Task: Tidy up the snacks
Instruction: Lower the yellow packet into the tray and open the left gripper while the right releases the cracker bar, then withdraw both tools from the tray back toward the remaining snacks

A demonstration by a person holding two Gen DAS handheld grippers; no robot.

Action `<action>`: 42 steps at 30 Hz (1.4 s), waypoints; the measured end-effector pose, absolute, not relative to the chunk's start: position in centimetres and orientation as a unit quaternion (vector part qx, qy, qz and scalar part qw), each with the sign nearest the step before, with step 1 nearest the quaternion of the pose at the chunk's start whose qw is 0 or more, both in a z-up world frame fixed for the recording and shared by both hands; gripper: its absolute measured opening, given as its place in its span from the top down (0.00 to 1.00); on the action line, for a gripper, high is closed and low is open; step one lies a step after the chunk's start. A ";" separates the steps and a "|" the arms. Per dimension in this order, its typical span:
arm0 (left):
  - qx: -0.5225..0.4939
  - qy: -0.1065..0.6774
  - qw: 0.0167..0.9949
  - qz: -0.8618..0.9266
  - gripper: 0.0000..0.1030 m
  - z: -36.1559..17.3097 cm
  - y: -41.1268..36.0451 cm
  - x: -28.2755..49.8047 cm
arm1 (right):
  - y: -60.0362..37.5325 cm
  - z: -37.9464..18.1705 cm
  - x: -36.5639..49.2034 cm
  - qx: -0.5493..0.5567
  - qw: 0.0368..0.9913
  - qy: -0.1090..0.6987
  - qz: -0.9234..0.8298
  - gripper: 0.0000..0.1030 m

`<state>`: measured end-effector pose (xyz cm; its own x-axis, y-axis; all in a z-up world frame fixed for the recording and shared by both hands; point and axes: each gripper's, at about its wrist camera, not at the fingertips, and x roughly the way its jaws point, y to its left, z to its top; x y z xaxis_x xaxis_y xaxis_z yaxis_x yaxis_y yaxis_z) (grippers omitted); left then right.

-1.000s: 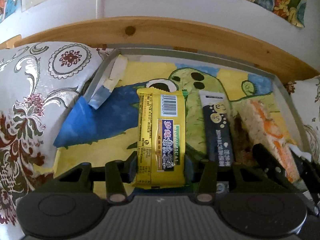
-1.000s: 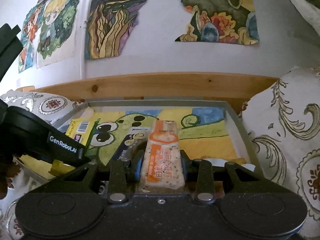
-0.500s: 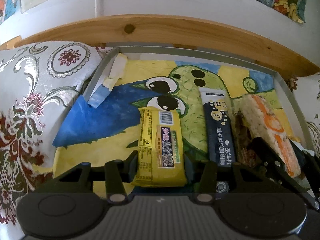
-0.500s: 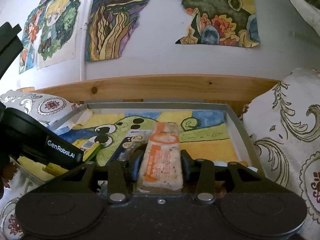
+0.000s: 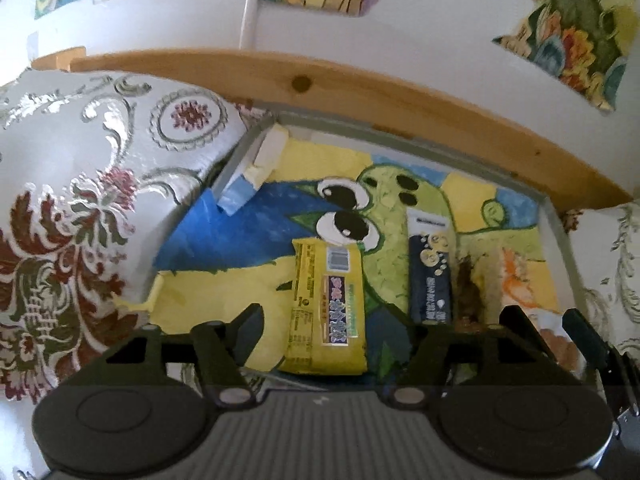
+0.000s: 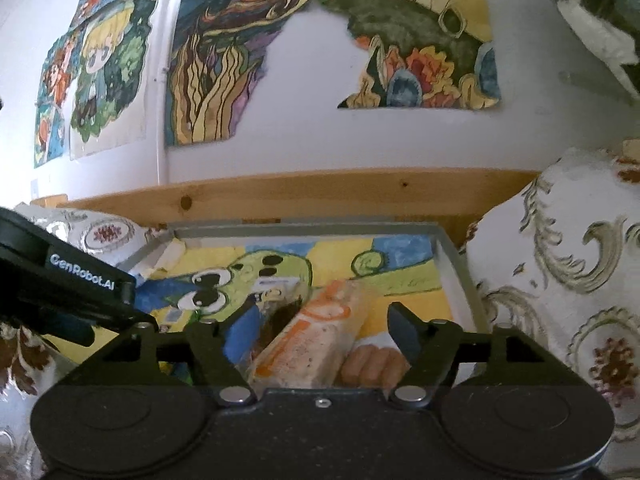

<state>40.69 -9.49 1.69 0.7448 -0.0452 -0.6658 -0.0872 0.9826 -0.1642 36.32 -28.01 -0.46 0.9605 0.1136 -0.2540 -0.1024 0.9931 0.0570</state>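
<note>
Both my grippers are spread wide — left gripper around the yellow snack bar, right gripper around the orange bar, both in the tray. I'd back straight out — touching neither.

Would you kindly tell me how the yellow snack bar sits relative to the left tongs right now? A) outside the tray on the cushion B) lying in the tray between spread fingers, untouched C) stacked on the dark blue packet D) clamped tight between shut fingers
B: in the left wrist view the left tongs stand open, gaps showing either side of the yellow snack bar, which lies flat in the tray.
</note>
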 end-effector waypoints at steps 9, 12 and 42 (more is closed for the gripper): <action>-0.108 0.300 0.948 0.005 0.10 5.1 -8.4 36.0 | -29.0 4.0 32.7 0.058 0.990 0.123 0.034 0.14; -0.115 0.282 0.952 0.007 0.06 6.2 -8.0 34.3 | -29.1 5.3 31.1 0.064 0.990 0.119 0.029 0.09; -0.124 0.225 0.966 0.032 0.00 5.5 -2.2 16.9 | -25.4 7.3 13.0 0.041 0.992 0.121 -0.007 0.01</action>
<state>16.86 -2.23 5.54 0.8963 0.0060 -0.4434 -0.1176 0.9673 -0.2247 12.98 -25.43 7.31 0.9708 -0.0031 -0.2397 0.0229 0.9965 0.0799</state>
